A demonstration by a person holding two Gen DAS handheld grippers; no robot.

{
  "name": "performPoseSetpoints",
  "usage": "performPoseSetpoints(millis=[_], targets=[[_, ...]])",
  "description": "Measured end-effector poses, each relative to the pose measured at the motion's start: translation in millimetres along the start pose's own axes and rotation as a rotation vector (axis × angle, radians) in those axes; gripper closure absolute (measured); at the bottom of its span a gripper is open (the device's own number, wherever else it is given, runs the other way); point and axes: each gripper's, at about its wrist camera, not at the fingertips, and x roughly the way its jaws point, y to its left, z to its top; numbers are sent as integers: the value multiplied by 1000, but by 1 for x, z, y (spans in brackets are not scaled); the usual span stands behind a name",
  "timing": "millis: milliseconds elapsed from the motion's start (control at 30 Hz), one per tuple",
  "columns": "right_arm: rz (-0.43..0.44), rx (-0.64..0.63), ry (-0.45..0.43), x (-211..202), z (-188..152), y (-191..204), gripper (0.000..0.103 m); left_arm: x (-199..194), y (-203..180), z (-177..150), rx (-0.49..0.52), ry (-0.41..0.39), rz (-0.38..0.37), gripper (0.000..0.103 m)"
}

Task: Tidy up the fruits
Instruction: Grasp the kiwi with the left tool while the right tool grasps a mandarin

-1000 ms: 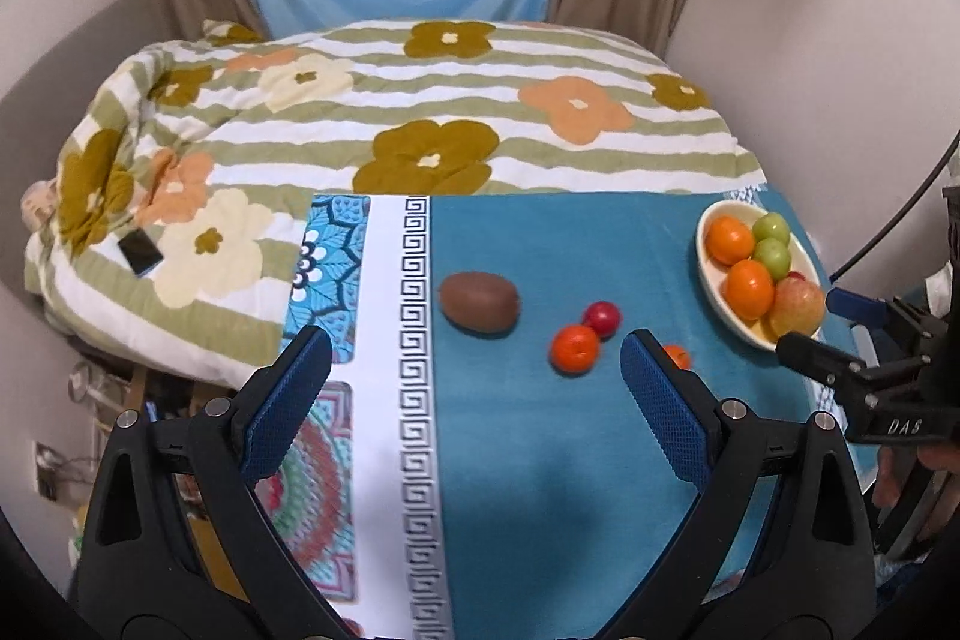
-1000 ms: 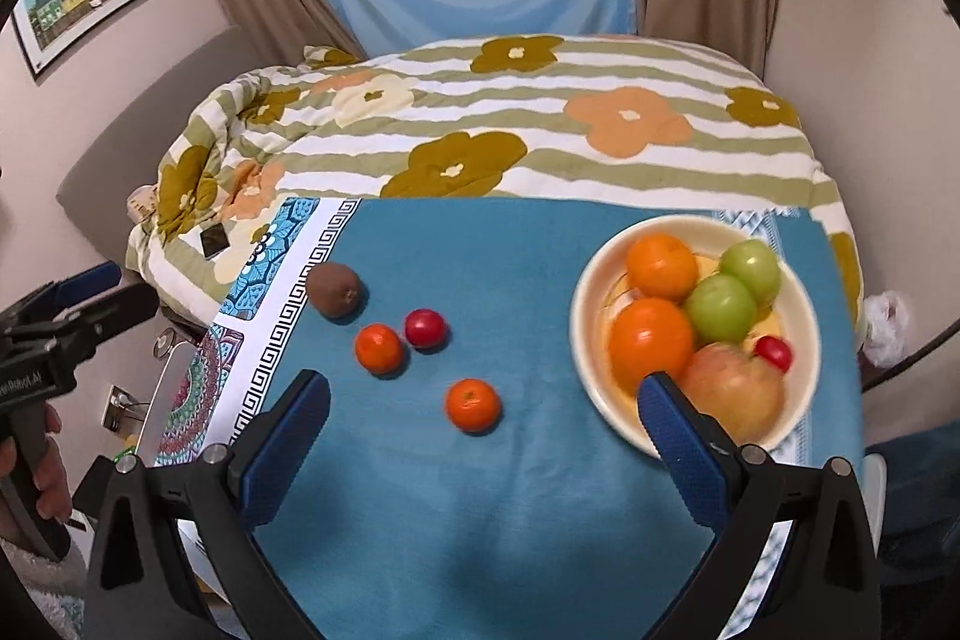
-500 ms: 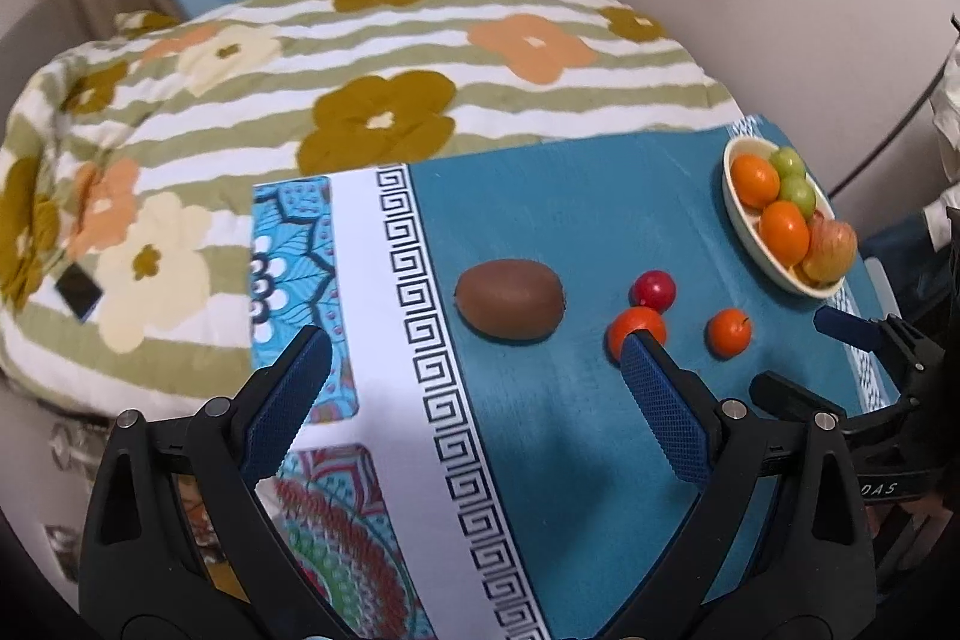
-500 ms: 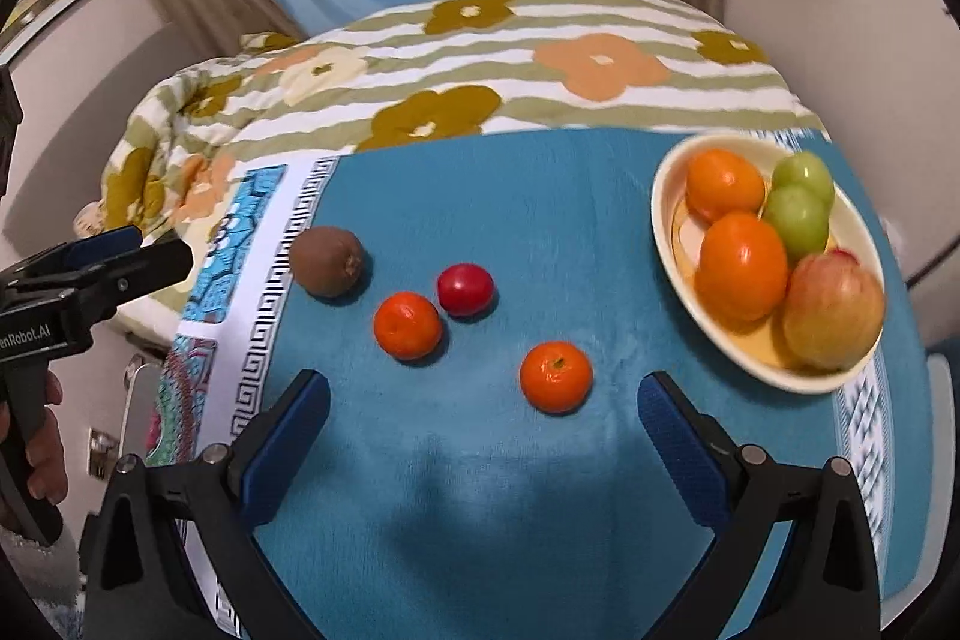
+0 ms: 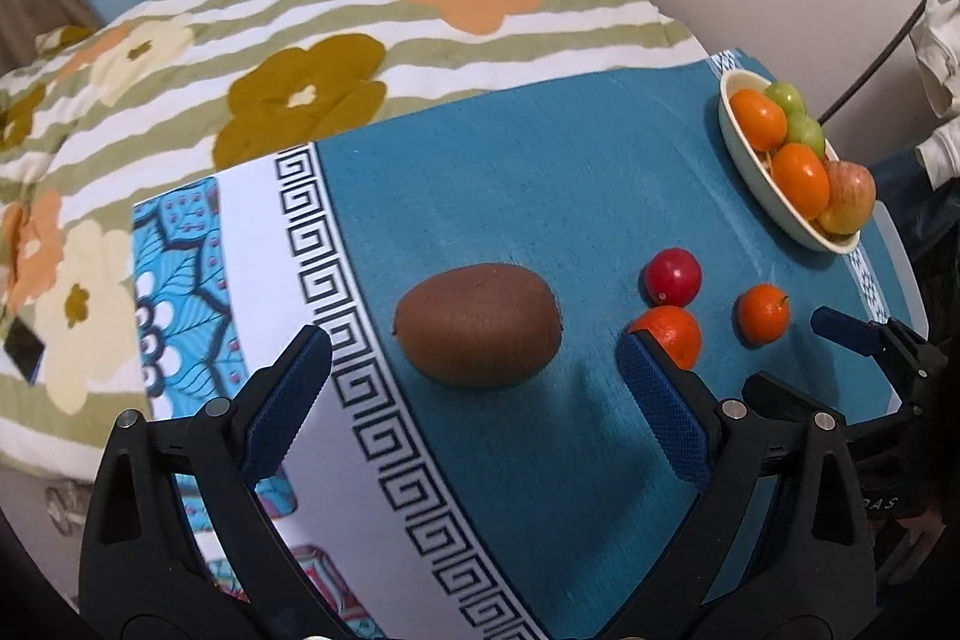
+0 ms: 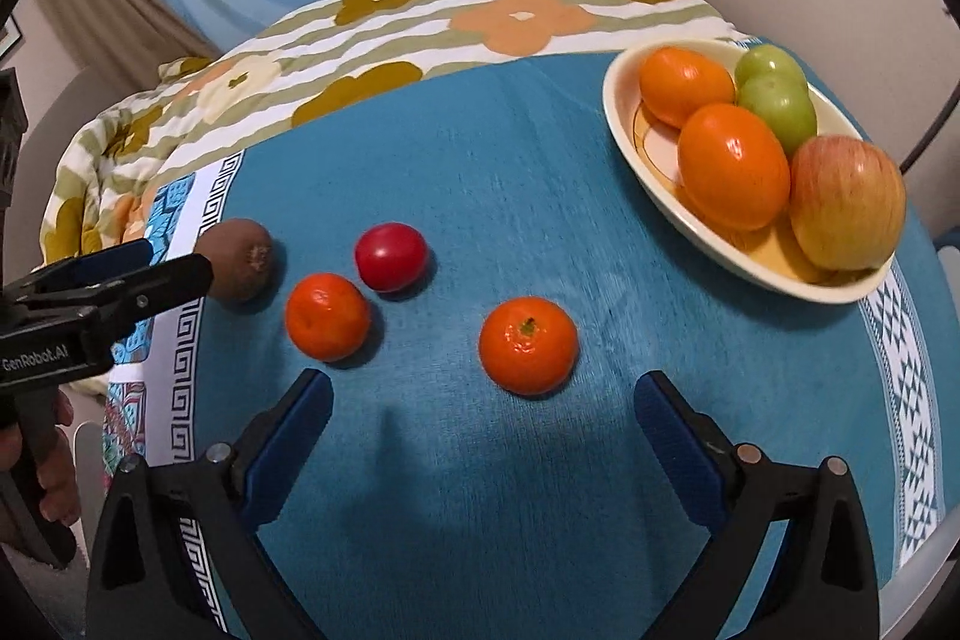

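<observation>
Both grippers moved closer to loose fruit on teal cloth (image 6: 540, 148), flowered quilt (image 5: 360, 28) behind. Left gripper (image 5: 474, 388) spread around fuzzy brown kiwi (image 5: 478, 332); right gripper (image 6: 483, 424) spread before glossy mandarin (image 6: 528, 353), nothing blocking; bowl (image 6: 624, 124) right

A table covered by a teal cloth (image 6: 540, 172) with a patterned white border carries a brown kiwi (image 5: 478, 332), a red fruit (image 6: 390, 256) touching one mandarin (image 6: 327, 316), a second mandarin (image 6: 528, 345) apart, and a cream bowl (image 6: 624, 124) of fruit.
</observation>
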Motion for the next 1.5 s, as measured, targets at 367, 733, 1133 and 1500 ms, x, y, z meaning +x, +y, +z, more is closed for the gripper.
performPoseSetpoints(millis=[367, 733, 1133, 1500], targets=[[-24, 47, 11, 10, 0, -4, 16, 24, 2, 6, 12, 30, -17, 2], [-34, 47, 12, 15, -1, -1, 27, 29, 0, 0, 28, 34, -9, 32], [-42, 37, 7, 17, 1, -3, 38, 23, 2, -10, 7, 39, -7, 34], [-48, 9, -2, 18, 5, -3, 67, 13, 8, -23, -41, 40, 18, 34]])
